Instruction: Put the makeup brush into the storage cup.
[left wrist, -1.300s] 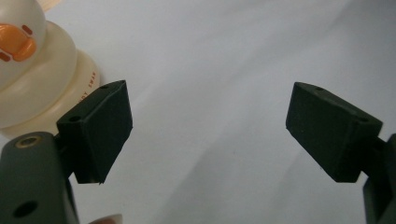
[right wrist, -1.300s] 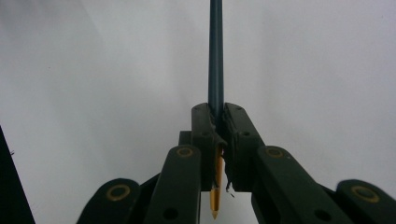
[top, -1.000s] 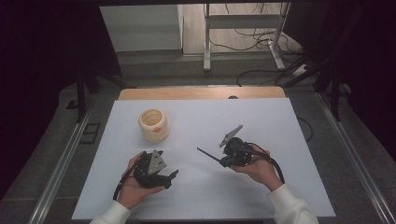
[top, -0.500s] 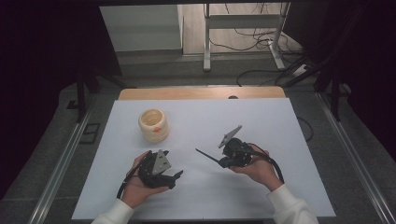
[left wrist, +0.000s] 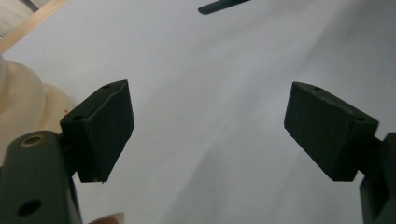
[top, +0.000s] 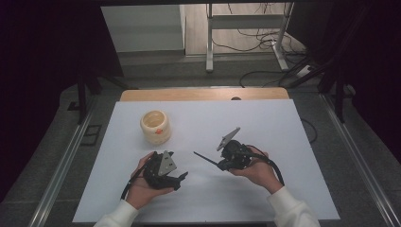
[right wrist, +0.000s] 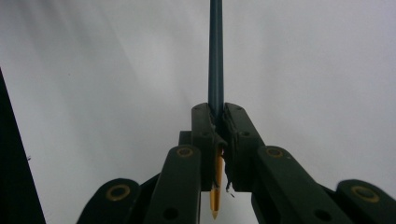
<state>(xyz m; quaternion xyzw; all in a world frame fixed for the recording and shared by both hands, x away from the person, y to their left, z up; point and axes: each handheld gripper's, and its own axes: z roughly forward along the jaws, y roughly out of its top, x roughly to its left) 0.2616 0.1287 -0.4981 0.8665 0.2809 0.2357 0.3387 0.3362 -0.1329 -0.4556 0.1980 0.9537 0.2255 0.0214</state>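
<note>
A dark blue pen (top: pixel 204 158) with a gold tip (right wrist: pixel 215 205) is clamped in my right gripper (top: pixel 218 165), whose jaws are shut on its shaft. The pen (right wrist: pixel 215 56) sticks out past the jaws toward the left, above the white table top (top: pixel 265 127). My left gripper (top: pixel 182 178) is held low near the front edge and its jaws are open, with nothing between its pads (left wrist: pixel 105 126). A cream round pot (top: pixel 155 126) with a small red mark stands at the back left. It also appears beside the left jaw (left wrist: pixel 18 107). The pen's end (left wrist: pixel 219 5) shows ahead of my left gripper (left wrist: pixel 210 121).
A wooden strip (top: pixel 203 93) runs along the table's far edge. Metal rails (top: pixel 66 161) flank both sides. Cables (top: pixel 265 38) and a stand's legs lie on the floor beyond.
My left gripper has shifted slightly to the right and turned a little. The right gripper and the pen have stayed where they were.
</note>
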